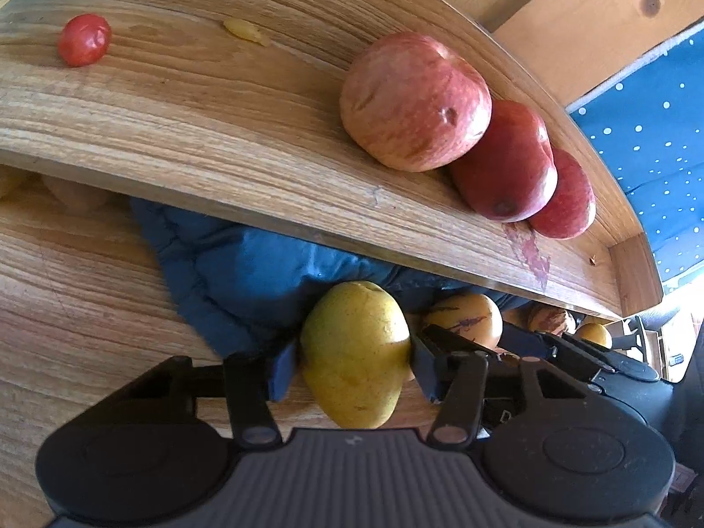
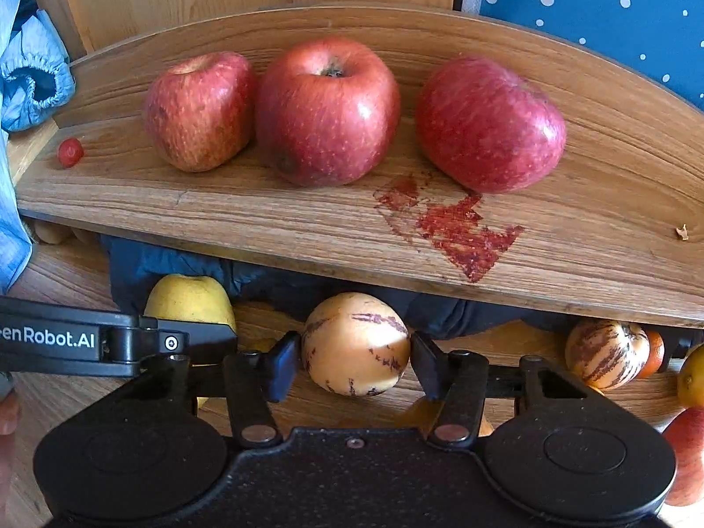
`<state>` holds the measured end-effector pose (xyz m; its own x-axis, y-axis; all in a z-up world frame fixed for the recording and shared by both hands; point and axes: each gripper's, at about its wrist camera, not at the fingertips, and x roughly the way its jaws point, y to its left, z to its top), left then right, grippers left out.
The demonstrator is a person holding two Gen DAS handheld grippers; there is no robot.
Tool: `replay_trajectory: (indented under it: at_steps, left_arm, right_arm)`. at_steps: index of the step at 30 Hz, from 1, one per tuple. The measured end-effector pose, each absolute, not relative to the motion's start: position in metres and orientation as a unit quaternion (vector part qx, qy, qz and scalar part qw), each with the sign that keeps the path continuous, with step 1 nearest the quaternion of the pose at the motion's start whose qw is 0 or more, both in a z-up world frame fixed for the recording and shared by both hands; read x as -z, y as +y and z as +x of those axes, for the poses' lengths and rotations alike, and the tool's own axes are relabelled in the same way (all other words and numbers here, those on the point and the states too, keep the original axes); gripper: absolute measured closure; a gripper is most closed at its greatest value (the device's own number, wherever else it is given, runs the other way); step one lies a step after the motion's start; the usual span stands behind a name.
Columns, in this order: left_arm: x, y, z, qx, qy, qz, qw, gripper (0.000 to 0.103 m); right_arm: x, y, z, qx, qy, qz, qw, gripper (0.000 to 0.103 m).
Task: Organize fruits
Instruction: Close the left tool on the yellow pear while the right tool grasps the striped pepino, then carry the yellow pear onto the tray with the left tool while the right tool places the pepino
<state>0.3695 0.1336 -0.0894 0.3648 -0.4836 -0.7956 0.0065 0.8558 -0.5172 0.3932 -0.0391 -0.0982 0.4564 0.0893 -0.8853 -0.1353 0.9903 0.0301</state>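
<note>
Left gripper [image 1: 354,356]: fingers clamped on a yellow-green pear [image 1: 354,354], held just below the wooden shelf [image 1: 185,132]. Right gripper [image 2: 355,354]: fingers clenched on a striped pepino melon [image 2: 355,345], level with the shelf's front edge. Shelf top: three red apples [image 2: 328,110] in a row, one small red cherry tomato [image 2: 70,152] well apart at its left end, a red stain [image 2: 457,231]. Below: blue cloth [image 1: 246,273], a second striped pepino [image 2: 607,354].

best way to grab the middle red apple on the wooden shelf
Grip the middle red apple front to back across its widest part, coming from above. It stands stem up, and the left apple touches its side, so side-to-side fingers would not fit.
</note>
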Motion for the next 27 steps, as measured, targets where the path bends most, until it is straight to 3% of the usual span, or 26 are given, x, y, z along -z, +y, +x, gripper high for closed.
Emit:
replay_trajectory:
  at_steps: [17, 27]
  left_arm:
    - [0.057, 0.117, 0.324, 0.16, 0.529, -0.199, 0.809, 0.045]
    - [0.041, 0.041, 0.297, 0.234, 0.527, -0.144, 0.804, 0.045]
  right_arm:
    - [0.044, -0.072, 0.325, -0.048, 0.43, 0.027, 0.901, 0.047]
    - [0.022, -0.133, 0.238, 0.044, 0.406, 0.062, 0.911, 0.047]
